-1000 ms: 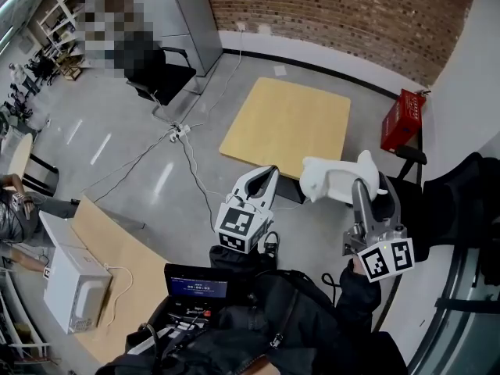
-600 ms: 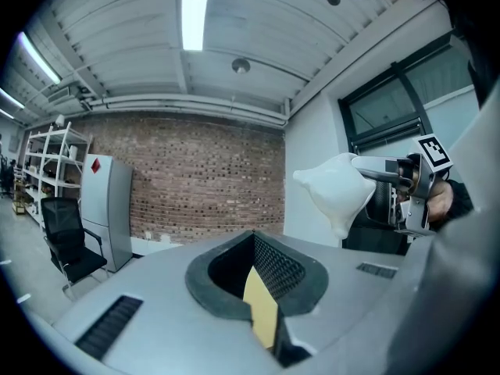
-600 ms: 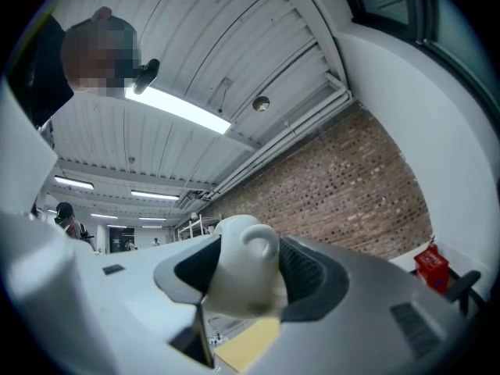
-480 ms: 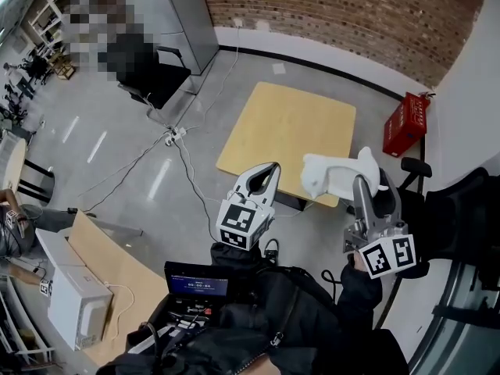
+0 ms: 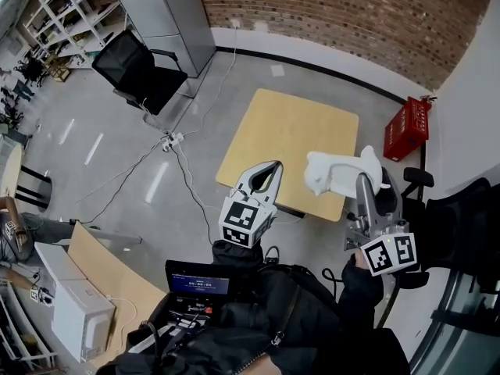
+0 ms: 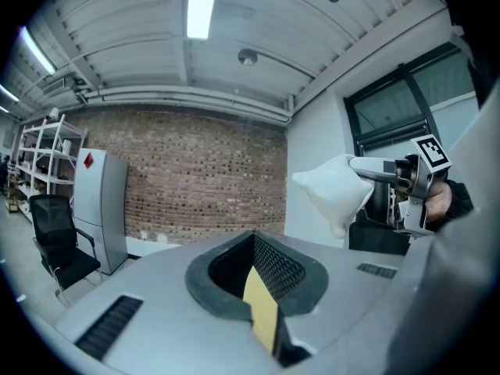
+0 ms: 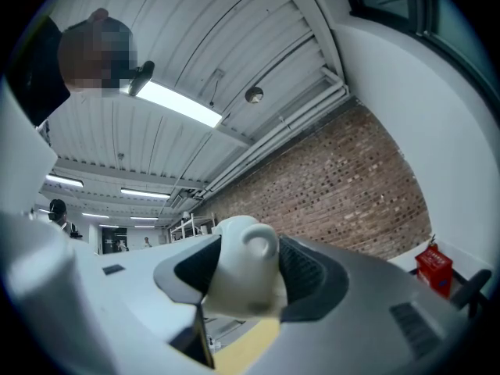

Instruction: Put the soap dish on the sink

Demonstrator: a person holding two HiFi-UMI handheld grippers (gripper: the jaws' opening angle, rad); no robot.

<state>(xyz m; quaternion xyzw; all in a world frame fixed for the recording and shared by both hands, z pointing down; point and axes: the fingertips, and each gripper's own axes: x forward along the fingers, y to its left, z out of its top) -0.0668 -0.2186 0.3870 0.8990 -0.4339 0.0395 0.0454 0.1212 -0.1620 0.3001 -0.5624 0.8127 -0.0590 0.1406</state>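
Note:
A white soap dish (image 5: 336,173) hangs in the air, with my right gripper (image 5: 366,176) shut on it, at the right of the head view. In the right gripper view the soap dish (image 7: 242,283) fills the gap between the dark pads (image 7: 312,276). My left gripper (image 5: 271,170) is raised beside it to the left, shut with nothing in it. From the left gripper view, its jaws (image 6: 255,248) meet, and the soap dish (image 6: 334,194) and right gripper (image 6: 402,190) show at the upper right. No sink is in view.
A square wooden table (image 5: 289,143) stands on the grey floor below the grippers. A red crate (image 5: 407,128) sits by the brick wall, a black chair (image 5: 137,70) and a grey cabinet (image 5: 168,14) stand at the upper left. Cables (image 5: 176,143) cross the floor. A dark device (image 5: 195,286) and a white box (image 5: 78,312) lie near me.
Both grippers have stayed nearly in place, the soap dish still in the right one. The head view has drifted a little, so the floor and table sit slightly further right.

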